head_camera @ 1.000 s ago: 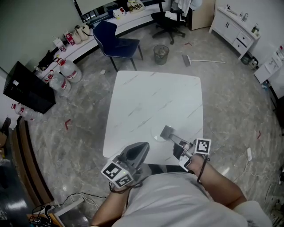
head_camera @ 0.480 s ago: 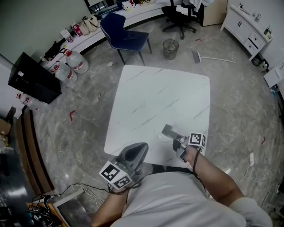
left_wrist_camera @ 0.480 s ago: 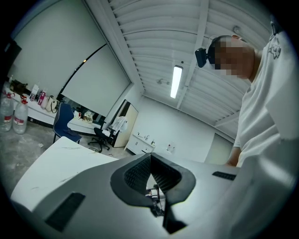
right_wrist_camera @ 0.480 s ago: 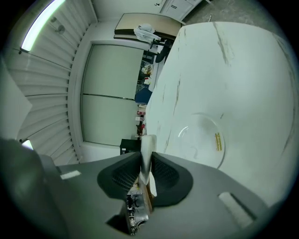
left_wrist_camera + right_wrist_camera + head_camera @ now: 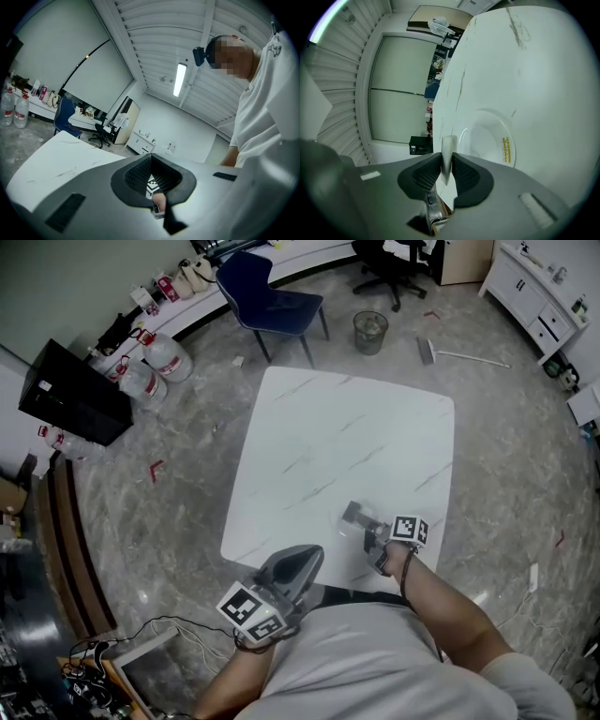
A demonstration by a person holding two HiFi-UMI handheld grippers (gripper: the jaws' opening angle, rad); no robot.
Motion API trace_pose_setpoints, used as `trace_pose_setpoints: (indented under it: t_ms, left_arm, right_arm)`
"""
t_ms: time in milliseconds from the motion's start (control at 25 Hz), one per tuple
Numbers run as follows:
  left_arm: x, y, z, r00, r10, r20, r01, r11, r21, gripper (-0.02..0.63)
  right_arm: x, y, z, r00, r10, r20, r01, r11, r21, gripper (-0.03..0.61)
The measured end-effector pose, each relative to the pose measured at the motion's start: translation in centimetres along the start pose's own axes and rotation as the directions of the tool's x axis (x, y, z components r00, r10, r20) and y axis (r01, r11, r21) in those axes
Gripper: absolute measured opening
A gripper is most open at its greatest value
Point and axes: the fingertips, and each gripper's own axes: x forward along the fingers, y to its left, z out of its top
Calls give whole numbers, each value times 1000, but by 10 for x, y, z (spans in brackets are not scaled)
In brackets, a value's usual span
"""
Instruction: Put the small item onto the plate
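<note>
Nearest, the left gripper (image 5: 309, 559) hangs at the near edge of the table (image 5: 337, 437); its own view shows the jaws closed tip to tip with nothing between them. Just beyond, the right gripper (image 5: 356, 517) is over the plate (image 5: 337, 524), which is only a faint disc in the head view. The right gripper view alone shows the jaws clamped narrow on the small item (image 5: 448, 157), thin and white, perhaps a card, and a yellow label (image 5: 506, 150) on the plate. Far off stand a blue chair (image 5: 267, 301) and a bin (image 5: 369, 331).
</note>
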Motion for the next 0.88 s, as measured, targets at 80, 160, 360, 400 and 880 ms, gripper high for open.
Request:
trace_pose_setpoints:
  t_ms: [80, 160, 360, 400, 880]
  left_arm:
    - [1, 2, -3, 1000, 3, -3, -3, 1000, -8, 5]
    - [3, 3, -3, 1000, 5, -6, -5, 1000, -12, 5]
    - [2, 6, -5, 1000, 7, -12, -8, 1000, -17, 5]
    - [2, 5, -5, 1000, 6, -12, -6, 1000, -20, 5]
    - [-8, 2, -5, 1000, -23, -5, 23, 999, -24, 5]
  right_arm:
    - [6, -4, 2, 1000, -11, -2, 11, 1000, 1, 74]
    - [8, -7, 3, 1000, -30, -8, 30, 1000, -1, 75]
    - [13, -15, 8, 996, -90, -1, 90, 996, -14, 75]
    - [14, -15, 8, 996, -94, -1, 94, 995, -14, 75]
    - [13, -20, 3, 983, -185, -1, 184, 979, -84, 176]
